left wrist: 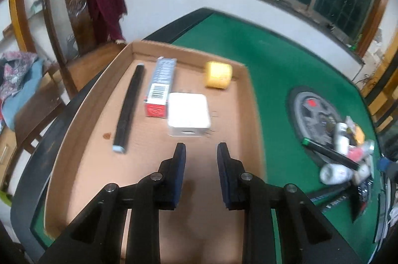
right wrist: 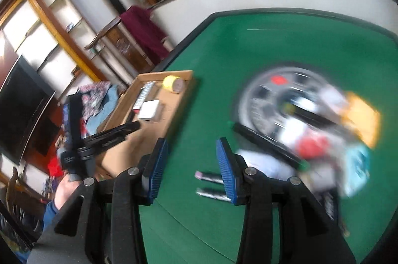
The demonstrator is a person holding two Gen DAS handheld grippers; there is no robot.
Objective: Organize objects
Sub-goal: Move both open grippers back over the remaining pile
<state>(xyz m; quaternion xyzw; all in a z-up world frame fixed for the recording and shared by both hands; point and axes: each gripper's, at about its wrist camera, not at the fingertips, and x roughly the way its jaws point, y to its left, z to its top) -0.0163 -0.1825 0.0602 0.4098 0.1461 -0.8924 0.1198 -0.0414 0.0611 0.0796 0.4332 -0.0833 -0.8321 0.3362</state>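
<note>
A shallow cardboard tray (left wrist: 77, 134) lies on the green table. It holds a long black bar (left wrist: 129, 104), a grey and red box (left wrist: 160, 87), a white box (left wrist: 187, 112) and a yellow tape roll (left wrist: 218, 75). My left gripper (left wrist: 201, 152) is open and empty, just above the tray floor, short of the white box. My right gripper (right wrist: 191, 147) is open and empty over the green felt (right wrist: 273, 40). A blurred pile of loose items (right wrist: 311, 129) lies to its right; two small tubes (right wrist: 211, 177) lie by its right finger. The tray (right wrist: 174, 104) and the left gripper (right wrist: 129, 126) show at left.
The pile (left wrist: 343, 152) sits on a round grey centre plate (left wrist: 311, 112) at the table's right. A wooden chair (left wrist: 79, 15) with a maroon cloth (left wrist: 107, 0) stands behind the tray. A white wall and windows are beyond. Shelves and a dark screen (right wrist: 22, 104) stand far left.
</note>
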